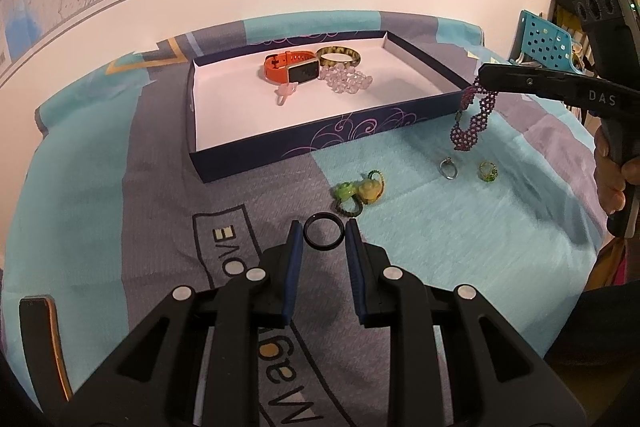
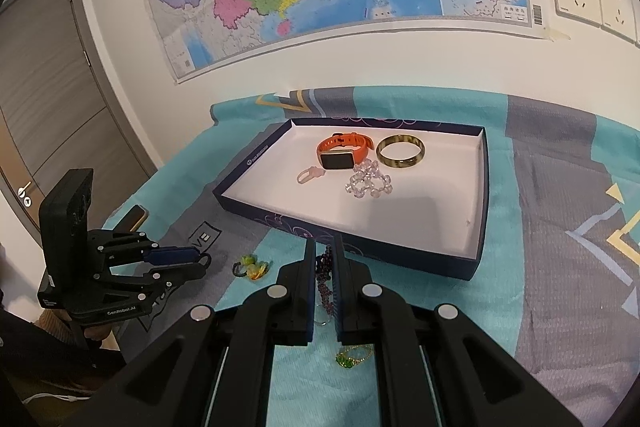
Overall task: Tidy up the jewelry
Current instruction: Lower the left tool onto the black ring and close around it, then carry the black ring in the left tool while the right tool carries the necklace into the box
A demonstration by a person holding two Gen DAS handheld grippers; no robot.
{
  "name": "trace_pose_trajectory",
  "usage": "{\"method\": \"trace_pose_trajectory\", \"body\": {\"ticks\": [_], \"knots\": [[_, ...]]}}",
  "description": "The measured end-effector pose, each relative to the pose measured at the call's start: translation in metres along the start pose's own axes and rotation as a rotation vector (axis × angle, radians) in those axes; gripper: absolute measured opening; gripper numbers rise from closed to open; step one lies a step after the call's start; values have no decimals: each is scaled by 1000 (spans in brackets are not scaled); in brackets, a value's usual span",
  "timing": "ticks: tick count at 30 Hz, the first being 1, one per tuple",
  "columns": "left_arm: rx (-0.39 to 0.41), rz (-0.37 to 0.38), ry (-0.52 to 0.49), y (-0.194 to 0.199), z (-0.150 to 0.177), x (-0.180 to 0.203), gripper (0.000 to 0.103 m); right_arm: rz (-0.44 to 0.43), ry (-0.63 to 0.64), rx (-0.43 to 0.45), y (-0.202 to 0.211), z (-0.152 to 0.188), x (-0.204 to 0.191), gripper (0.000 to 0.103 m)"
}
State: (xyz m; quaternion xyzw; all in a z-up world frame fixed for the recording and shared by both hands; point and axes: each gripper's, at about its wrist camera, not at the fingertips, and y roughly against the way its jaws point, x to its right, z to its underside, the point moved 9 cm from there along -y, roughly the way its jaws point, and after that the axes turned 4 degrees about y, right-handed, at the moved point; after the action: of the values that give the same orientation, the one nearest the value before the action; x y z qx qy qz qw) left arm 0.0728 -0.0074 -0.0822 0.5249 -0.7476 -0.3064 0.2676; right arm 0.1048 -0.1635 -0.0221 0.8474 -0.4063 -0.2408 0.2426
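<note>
beaded bracelet [image 1: 472, 115] hangs clear of the cloth [image 1: 460, 247], pinched at its top end by the right claw [image 1: 486, 77], just outside the near right corner of the box [image 1: 320, 143]. in the right wrist view the beads [image 2: 324, 281] run down between the two nearly closed fingers, so that claw is clamped on it. not in the box yet.

black ring [image 1: 324, 225] lies flat on the cloth between the tips of the left claw [image 1: 323, 239]. claw is part open, pads either side of the ring, not squeezing as far as i can tell. looks like the grab is lined up, not made.

inside the box, grouped near the back: orange watch [image 1: 290, 67], yellow-brown bangle [image 1: 339, 55], clear bead bracelet [image 1: 348, 83], small pink piece [image 1: 285, 95]. four items sorted.

on the cloth, in front of the box: green and yellow pair of rings [image 1: 358, 193], a silver ring [image 1: 447, 167], a small green ring [image 1: 488, 171].

my read: roughly halfway. four in, one in the air about to go over the box wall, one about to be gripped, three more pieces loose. box floor has lots of free space on the near and right side.

risk: the bracelet dangles low, could snag the box rim on the way over.
</note>
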Motion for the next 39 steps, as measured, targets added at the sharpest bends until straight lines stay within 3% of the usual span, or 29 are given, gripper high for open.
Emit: {"method": "trace_pose_trajectory", "body": {"ticks": [39], "knots": [[98, -9, -51, 1, -69, 8, 22, -15, 53, 71, -5, -53, -7, 6]]}}
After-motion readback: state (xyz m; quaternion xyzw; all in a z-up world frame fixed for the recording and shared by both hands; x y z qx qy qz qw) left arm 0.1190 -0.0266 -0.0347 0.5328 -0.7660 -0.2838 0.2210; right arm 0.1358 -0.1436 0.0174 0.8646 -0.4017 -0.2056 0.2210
